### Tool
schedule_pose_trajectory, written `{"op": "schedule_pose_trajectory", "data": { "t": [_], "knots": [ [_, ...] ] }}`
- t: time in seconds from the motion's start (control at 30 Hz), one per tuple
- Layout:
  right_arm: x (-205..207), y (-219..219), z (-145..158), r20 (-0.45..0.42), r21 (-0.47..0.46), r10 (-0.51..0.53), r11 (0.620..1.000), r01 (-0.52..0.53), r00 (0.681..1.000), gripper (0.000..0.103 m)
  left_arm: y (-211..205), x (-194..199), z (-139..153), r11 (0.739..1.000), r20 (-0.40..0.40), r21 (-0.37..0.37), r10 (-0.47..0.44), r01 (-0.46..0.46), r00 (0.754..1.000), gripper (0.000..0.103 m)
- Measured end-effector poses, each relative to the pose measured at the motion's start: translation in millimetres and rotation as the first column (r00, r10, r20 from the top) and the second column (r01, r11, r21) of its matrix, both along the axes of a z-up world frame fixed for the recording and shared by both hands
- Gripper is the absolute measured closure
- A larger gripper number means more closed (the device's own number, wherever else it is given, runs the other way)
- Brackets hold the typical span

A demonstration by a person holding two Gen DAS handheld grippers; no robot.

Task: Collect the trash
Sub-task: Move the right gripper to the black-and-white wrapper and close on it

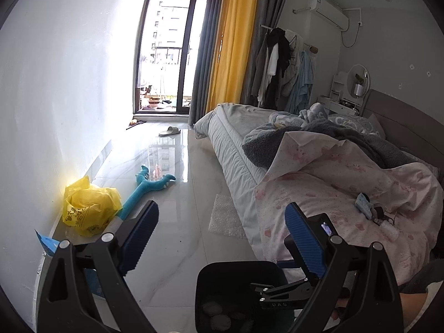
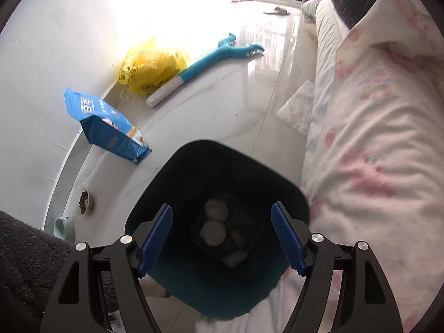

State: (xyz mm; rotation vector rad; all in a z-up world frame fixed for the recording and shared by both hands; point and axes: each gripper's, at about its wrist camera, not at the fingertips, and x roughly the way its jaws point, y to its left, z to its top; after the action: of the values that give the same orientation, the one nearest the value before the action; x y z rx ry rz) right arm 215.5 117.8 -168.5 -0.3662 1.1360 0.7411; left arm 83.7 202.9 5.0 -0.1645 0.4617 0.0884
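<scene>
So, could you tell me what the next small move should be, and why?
Probably swing the right hand-held gripper left toward the yellow plastic bag by the wall. Its jaws hang open and empty above the dark bin, which already holds crumpled wads, and the bag lies loose on the floor.

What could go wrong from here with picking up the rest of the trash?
The bubble wrap lies flat against the bed, so open fingers may snag the bedding. The yellow bag touches the blue toy, which might get dragged along. The bin stands close under the right gripper and could tip if bumped.
</scene>
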Motion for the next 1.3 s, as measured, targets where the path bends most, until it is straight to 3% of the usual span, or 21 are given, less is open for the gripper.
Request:
{"op": "schedule_pose_trajectory", "data": {
  "t": [0.43, 0.67, 0.97, 1.0, 1.07, 1.3],
  "knots": [
    [14, -90, 74, 0.149, 0.119, -0.103, 0.989, 0.085, 0.984, 0.026, -61, 27, 22, 0.995, 0.051, -0.006, -0.096, 0.096, 0.994, 0.009],
    [18, -156, 92, 0.186, 0.138, -0.175, 0.979, 0.151, 0.967, 0.026, -98, 48, 20, 0.988, 0.043, -0.006, -0.152, 0.152, 0.987, 0.009],
    [29, -222, 111, 0.269, 0.156, -0.279, 0.957, 0.245, 0.922, 0.026, -136, 70, 9, 0.979, 0.009, -0.020, -0.204, 0.204, 0.979, 0.009],
    [31, -229, 112, 0.279, 0.156, -0.288, 0.955, 0.253, 0.916, 0.027, -140, 71, 8, 0.978, 0.006, -0.020, -0.209, 0.209, 0.978, 0.009],
    [35, -243, 110, 0.296, 0.139, -0.314, 0.949, 0.285, 0.902, 0.039, -147, 75, 5, 0.976, -0.002, -0.019, -0.218, 0.218, 0.976, 0.009],
    [44, -271, 107, 0.316, 0.115, -0.360, 0.933, 0.341, 0.878, 0.048, -168, 88, -4, 0.968, -0.032, -0.017, -0.249, 0.249, 0.968, 0.009]
  ]
}}
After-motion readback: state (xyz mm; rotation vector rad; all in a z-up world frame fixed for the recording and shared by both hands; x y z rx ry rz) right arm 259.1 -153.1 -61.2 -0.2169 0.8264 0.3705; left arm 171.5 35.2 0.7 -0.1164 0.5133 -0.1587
